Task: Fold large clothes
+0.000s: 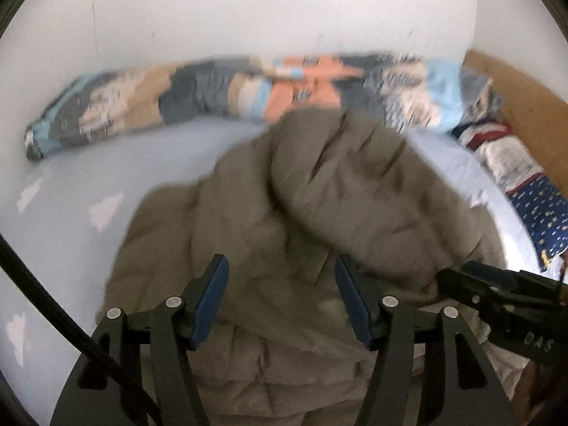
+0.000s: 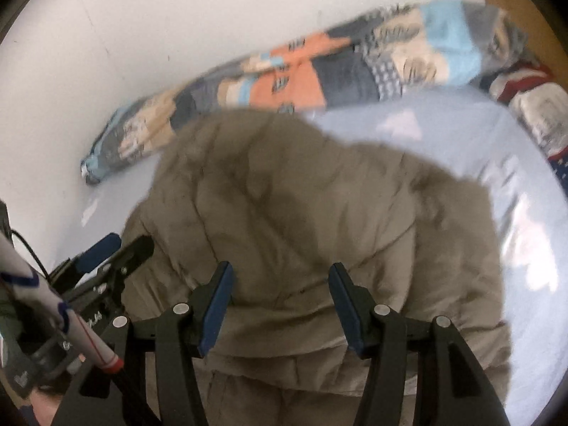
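a patchwork quilt [image 1: 227, 88] lies bunched along the white wall [image 1: 248, 10]; its pattern is blurred.

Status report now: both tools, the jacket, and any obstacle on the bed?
Left tool open, empty. Right tool open, empty. Khaki quilted jacket bunched on light blue sheet. Patchwork blanket rolled along the wall, apart from jacket.

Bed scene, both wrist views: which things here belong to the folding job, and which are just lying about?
Part of the job:
- quilted khaki jacket, bunched on the bed sheet
- left gripper, jaws apart over it
- right gripper, jaws apart over it

Lying about:
- patchwork blanket roll along the wall
- navy patterned fabric at the bed's right edge
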Action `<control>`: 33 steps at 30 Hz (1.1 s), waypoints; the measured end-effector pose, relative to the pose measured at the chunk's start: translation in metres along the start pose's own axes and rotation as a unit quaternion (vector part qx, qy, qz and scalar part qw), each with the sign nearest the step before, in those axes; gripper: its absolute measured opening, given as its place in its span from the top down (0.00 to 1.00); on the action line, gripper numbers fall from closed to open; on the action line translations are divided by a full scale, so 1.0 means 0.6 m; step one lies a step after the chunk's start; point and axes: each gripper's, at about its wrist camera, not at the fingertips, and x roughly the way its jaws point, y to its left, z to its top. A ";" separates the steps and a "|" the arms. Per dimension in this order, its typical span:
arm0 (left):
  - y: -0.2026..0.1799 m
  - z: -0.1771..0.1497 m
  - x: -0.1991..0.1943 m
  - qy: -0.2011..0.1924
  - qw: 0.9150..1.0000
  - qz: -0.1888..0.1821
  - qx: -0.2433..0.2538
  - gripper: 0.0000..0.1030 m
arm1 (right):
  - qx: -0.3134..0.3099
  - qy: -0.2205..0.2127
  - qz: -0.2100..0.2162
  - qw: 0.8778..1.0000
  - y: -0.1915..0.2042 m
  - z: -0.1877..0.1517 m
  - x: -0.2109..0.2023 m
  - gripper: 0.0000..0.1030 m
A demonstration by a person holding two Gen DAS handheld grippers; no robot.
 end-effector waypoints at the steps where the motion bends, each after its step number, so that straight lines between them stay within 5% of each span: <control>1: 0.001 -0.003 0.015 0.021 1.000 0.008 0.002 0.41 | -0.004 0.012 -0.004 1.000 0.001 -0.004 0.013 0.42; 9: -0.006 -0.017 0.019 0.030 0.999 0.015 0.016 0.41 | -0.010 0.060 -0.021 0.998 0.000 -0.016 0.055 0.39; 15: 0.013 -0.007 -0.029 -0.006 1.000 -0.002 -0.010 0.41 | -0.006 0.008 0.000 1.000 0.007 0.007 -0.018 0.38; 23: 0.037 -0.036 0.008 0.056 0.998 0.001 -0.022 0.40 | -0.003 0.041 -0.008 0.999 -0.001 -0.018 -0.004 0.38; 33: 0.030 -0.035 -0.014 0.050 0.999 -0.002 -0.014 0.40 | 0.001 0.073 -0.031 0.997 0.002 -0.019 0.021 0.37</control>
